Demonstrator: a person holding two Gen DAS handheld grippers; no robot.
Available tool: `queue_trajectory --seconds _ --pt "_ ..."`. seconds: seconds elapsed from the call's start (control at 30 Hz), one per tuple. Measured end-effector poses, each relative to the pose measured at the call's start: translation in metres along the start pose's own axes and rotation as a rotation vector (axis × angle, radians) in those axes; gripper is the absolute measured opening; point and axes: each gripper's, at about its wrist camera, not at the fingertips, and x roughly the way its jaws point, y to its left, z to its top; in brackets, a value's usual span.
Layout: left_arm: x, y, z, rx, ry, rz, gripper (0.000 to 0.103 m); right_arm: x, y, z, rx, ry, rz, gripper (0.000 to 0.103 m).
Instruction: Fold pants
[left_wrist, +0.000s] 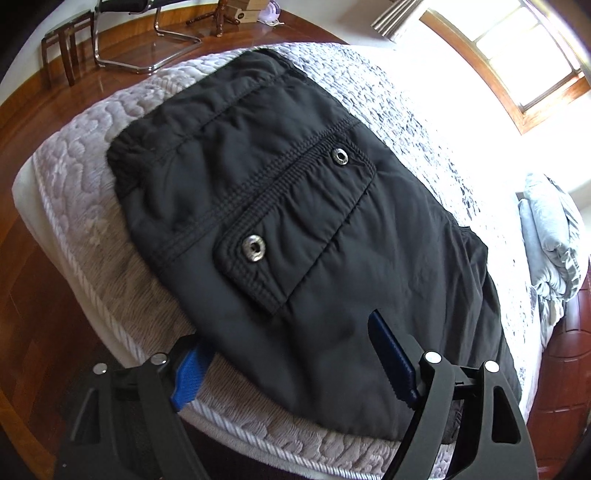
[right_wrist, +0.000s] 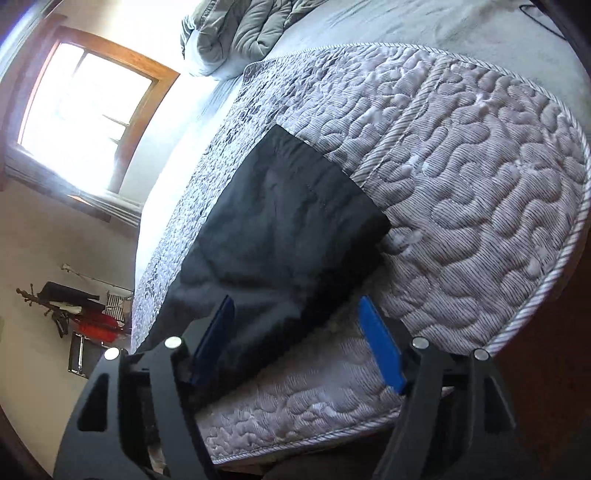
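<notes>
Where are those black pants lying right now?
The black pants lie spread on the quilted mattress near its edge, between the open left tongs; the right wrist view shows a leg overhanging that edge.

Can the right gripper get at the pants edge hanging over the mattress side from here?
Probably yes: the right gripper is open, the black pants edge lies between its fingers, nothing blocking.

We see the black pants (left_wrist: 295, 221) lying flat on the quilted mattress (left_wrist: 74, 177), a flapped pocket with two metal snaps facing up, one edge overhanging the mattress side.
</notes>
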Motion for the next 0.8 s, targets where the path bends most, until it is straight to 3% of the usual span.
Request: queue_trajectory --seconds 0.2,0.37,0.43,0.53,0.63,0.73,0.8 --pt "-0.01 0.01 -0.013 -0.022 -0.003 -0.015 0.085 0.02 -0.019 -0.008 0.096 0.043 0.052 0.067" --pt "-0.005 0.021 -0.017 -0.061 0.016 -0.007 0.085 0.055 -0.005 -0.003 0.14 0.063 0.113 0.054" --pt "0.001 0.023 -0.015 -0.074 0.036 -0.015 0.085 0.062 0.005 0.005 0.121 0.051 0.108 0.028" --pt "0.009 0.023 -0.012 -0.091 0.043 -0.013 0.088 0.06 0.022 0.018 0.087 0.03 0.152 0.009" --pt "0.013 0.017 -0.009 -0.087 0.029 -0.001 0.089 0.042 0.055 0.032 -0.046 -0.019 0.172 0.005" --pt "0.015 0.004 -0.006 -0.071 0.013 0.0 0.089 0.02 0.073 0.048 -0.079 -0.071 0.211 0.005" --pt "0.019 -0.01 -0.005 -0.048 0.013 -0.038 0.089 0.007 0.073 0.061 -0.09 -0.113 0.193 0.005"
